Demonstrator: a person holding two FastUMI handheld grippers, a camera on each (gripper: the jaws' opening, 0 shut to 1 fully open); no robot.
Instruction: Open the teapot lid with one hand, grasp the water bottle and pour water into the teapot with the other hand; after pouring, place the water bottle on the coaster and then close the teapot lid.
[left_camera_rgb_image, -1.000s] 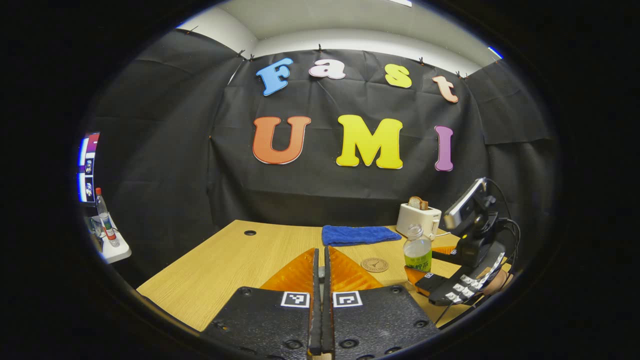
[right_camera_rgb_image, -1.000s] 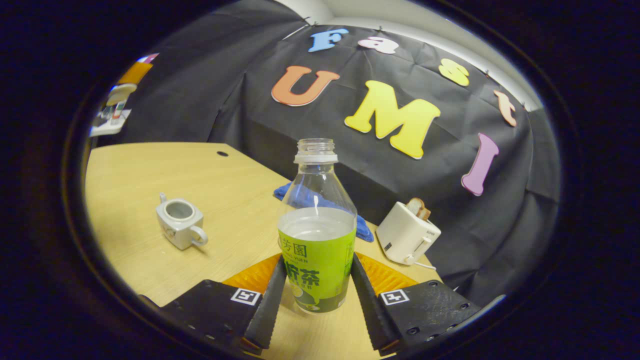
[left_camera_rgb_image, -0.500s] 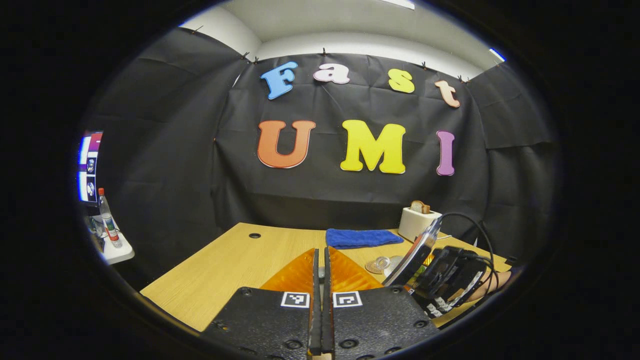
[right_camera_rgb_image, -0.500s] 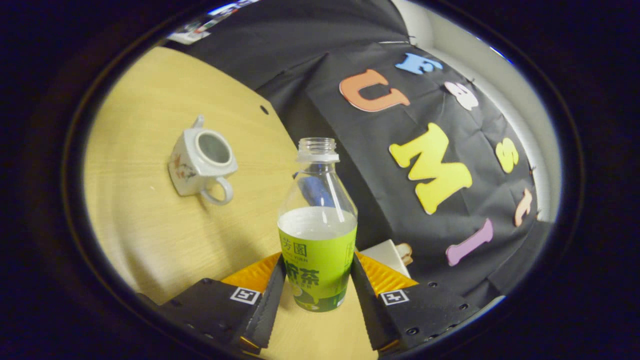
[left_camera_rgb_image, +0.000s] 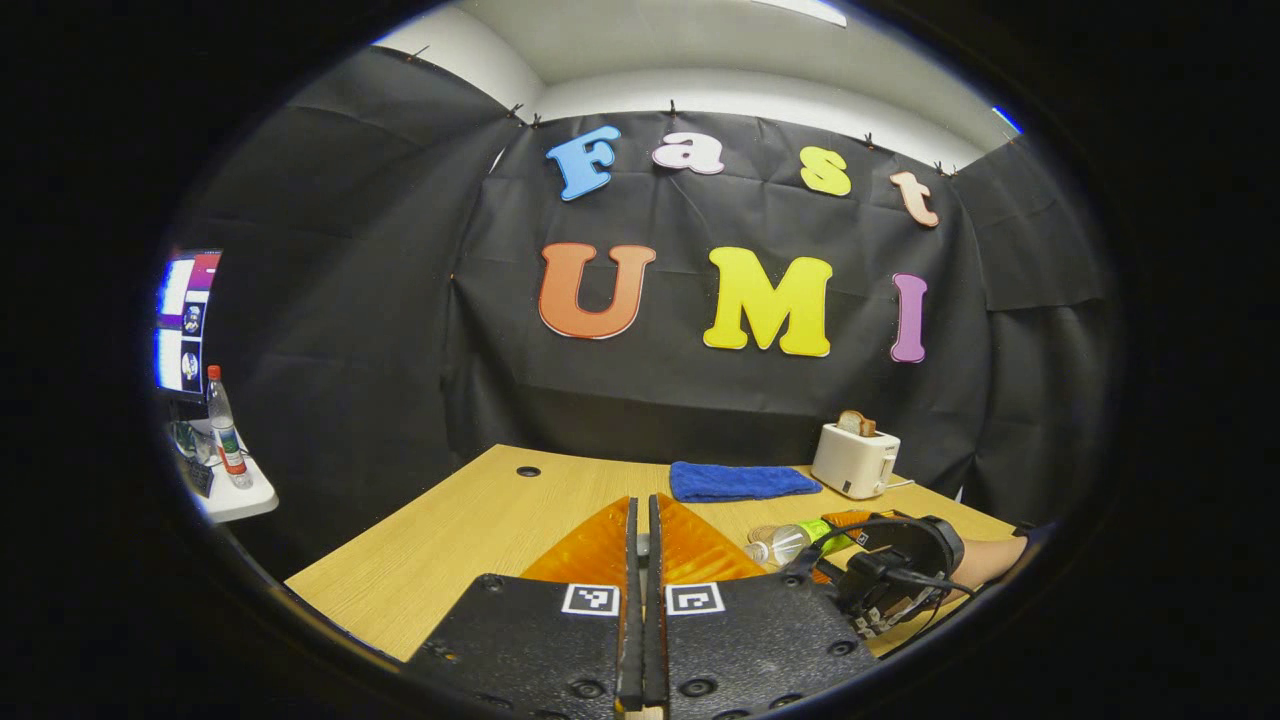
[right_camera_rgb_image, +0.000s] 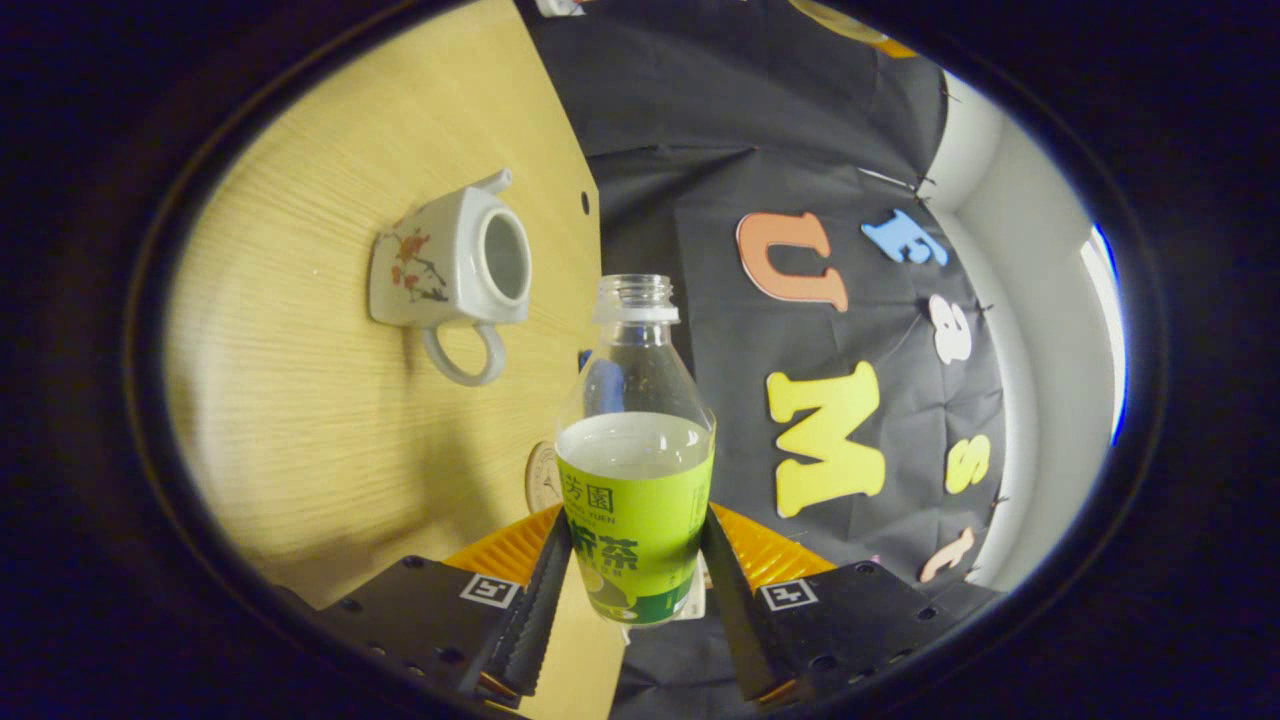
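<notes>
Up front in the left gripper view, the left hand-held gripper (left_camera_rgb_image: 642, 560) has its two fingers pressed flat together with nothing visible between them, above a pale wood-grain surface (left_camera_rgb_image: 450, 540) with one round cable hole. Beyond lie one folded blue terry towel (left_camera_rgb_image: 740, 481) and one boxy white toaster (left_camera_rgb_image: 853, 460) with a slice of bread standing in its slot. Low on the right, the water bottle (left_camera_rgb_image: 790, 541) lies tipped almost level, its uncapped neck pointing left, carried by the right hand-held gripper (left_camera_rgb_image: 850, 545) with black cables looping over it and a bare forearm behind. Over in the right gripper view the whole room is rolled sideways — the right hand-held gripper's two ribbed fingers clamp the bottle's green label, one on each side. That label carries large Chinese characters; I leave them unread. Clear plastic, threaded open mouth, water up to the label's top edge. One squarish white ceramic teapot (right_camera_rgb_image: 450, 262) with a painted flowering branch, a loop handle and a short spout stands lidless on the surface, off to the left of the bottle's mouth. One round coaster (right_camera_rgb_image: 543, 478) peeks out just behind the bottle.
</notes>
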